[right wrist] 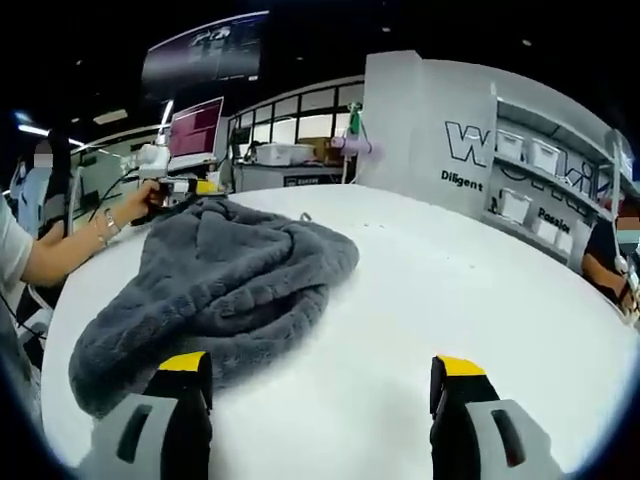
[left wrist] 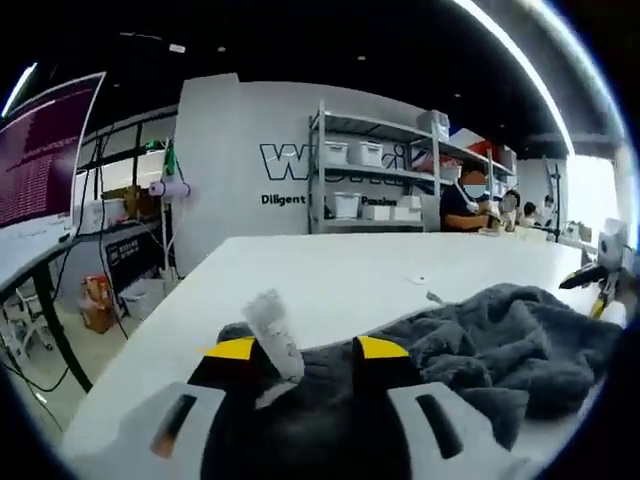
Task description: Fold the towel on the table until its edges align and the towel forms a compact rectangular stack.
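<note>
A dark grey fluffy towel (left wrist: 500,330) lies crumpled on the white table (left wrist: 330,270). My left gripper (left wrist: 307,352) is shut on a corner of it, and a white label (left wrist: 272,325) sticks up between the yellow-tipped jaws. In the right gripper view the towel (right wrist: 230,280) forms a rumpled heap left of centre. The left gripper (right wrist: 180,187) grips its far edge, held by a person's hand (right wrist: 120,215). My right gripper (right wrist: 322,375) stands open over bare table (right wrist: 450,290), just right of the towel's near edge. It also appears past the towel's far side (left wrist: 598,280).
Metal shelves with white bins (left wrist: 370,180) stand beyond the table by a white wall. A person (left wrist: 465,200) sits at the table's far end. A small scrap (left wrist: 417,279) lies on the tabletop. Monitors (right wrist: 195,125) and desks stand off the table's side.
</note>
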`<act>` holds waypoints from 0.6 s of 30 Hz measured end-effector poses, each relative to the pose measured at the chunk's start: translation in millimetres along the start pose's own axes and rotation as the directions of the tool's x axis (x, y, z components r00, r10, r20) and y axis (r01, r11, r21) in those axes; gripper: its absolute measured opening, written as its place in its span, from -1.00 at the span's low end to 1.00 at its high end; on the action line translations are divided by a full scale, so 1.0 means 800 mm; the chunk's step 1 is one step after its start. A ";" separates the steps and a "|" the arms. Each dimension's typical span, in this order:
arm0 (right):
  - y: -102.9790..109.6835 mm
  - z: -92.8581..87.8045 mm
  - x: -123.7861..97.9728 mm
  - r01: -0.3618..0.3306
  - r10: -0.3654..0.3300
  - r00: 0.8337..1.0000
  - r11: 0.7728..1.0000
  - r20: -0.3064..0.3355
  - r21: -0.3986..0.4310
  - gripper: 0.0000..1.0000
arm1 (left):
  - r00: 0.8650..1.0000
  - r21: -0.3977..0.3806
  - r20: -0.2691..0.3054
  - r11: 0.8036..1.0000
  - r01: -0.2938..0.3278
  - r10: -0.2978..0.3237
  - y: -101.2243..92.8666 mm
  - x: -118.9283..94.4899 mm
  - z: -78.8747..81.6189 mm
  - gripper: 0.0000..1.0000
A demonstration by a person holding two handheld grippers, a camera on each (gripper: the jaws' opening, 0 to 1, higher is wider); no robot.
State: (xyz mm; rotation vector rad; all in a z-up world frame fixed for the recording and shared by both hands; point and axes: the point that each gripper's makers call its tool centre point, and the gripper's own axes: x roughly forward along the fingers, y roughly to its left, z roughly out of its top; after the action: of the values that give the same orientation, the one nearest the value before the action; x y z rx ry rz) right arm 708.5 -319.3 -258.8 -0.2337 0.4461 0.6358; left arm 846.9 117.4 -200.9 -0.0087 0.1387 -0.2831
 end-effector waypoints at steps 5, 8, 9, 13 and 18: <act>0.000 -0.003 0.000 -0.001 0.001 1.000 1.000 -0.007 0.003 0.88 | 0.991 -0.026 0.126 0.999 0.045 -0.042 -0.015 -0.020 0.037 0.23; 0.003 -0.004 0.001 -0.007 0.007 1.000 1.000 -0.011 -0.002 0.88 | 0.984 0.001 0.171 0.999 0.050 -0.050 -0.021 -0.029 0.050 0.38; 0.003 -0.004 0.002 -0.009 0.009 1.000 1.000 -0.012 -0.004 0.88 | 0.981 -0.002 0.187 0.998 0.059 -0.058 -0.023 -0.030 0.055 0.41; 0.002 -0.006 0.004 -0.010 0.010 1.000 1.000 -0.023 -0.006 0.88 | 0.954 -0.010 0.268 0.989 0.146 -0.138 -0.048 -0.033 0.076 0.58; 0.002 -0.004 0.002 -0.004 0.004 1.000 1.000 -0.020 -0.010 0.88 | 0.935 -0.016 0.277 0.972 0.234 -0.220 -0.079 -0.029 0.077 0.86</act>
State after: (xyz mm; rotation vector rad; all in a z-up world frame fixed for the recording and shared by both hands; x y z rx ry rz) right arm 707.9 -318.5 -262.6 -0.2492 0.4629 0.6400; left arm 815.8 62.2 -134.9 -0.1132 -0.1322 -0.5069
